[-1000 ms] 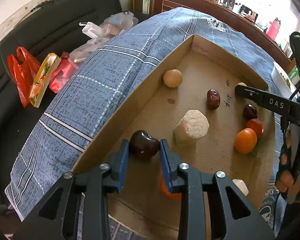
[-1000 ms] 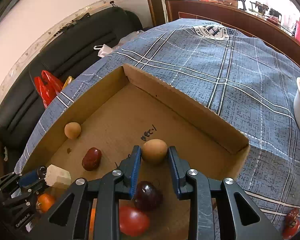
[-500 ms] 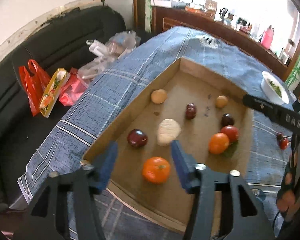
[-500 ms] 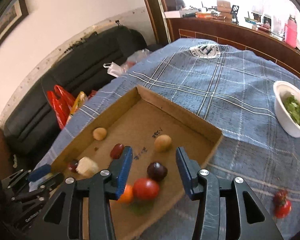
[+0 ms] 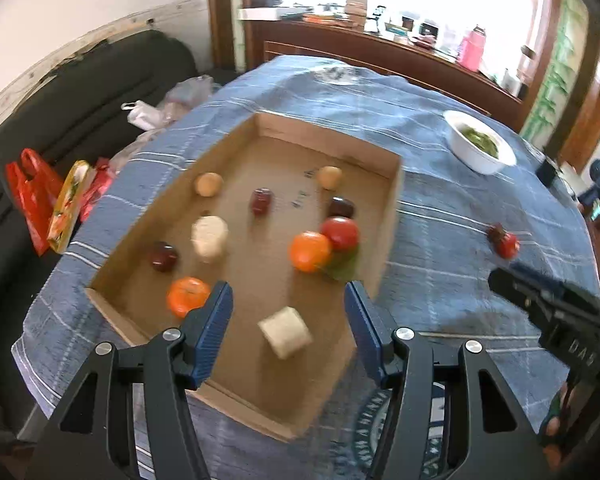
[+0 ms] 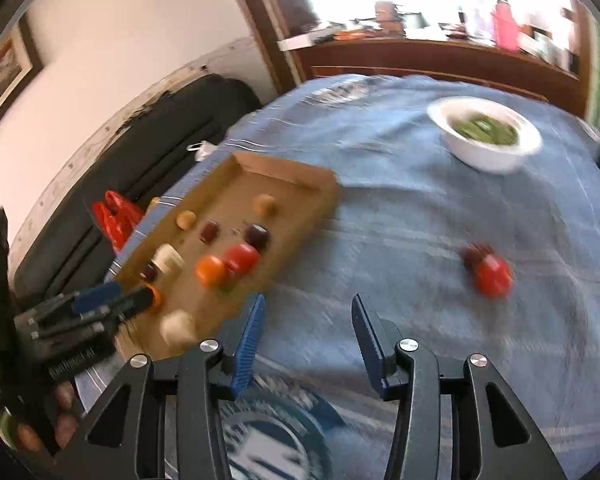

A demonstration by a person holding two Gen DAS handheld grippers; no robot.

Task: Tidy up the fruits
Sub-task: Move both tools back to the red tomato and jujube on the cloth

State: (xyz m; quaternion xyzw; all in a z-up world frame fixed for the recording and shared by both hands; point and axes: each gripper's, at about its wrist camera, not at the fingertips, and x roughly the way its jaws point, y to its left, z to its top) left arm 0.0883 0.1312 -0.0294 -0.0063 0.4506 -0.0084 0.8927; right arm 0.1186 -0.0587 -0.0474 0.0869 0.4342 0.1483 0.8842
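In the left wrist view our left gripper [image 5: 286, 314] hung spread wide with nothing between its fingers, above the near end of the cardboard box [image 5: 392, 208] on the worktop [image 5: 452, 216]. Motion blur softened the fruits inside: an orange [image 5: 309, 251] touching a red tomato [image 5: 340, 233] at 12 o'clock. Our right gripper [image 5: 540, 300] showed only in part at 3 o'clock.

In the right wrist view, blurrier still, our right gripper [image 6: 306, 338] gaped, holding nothing. A red fruit [image 6: 494, 276] lay on the cloth at 2 o'clock, well apart from the box [image 6: 300, 216].
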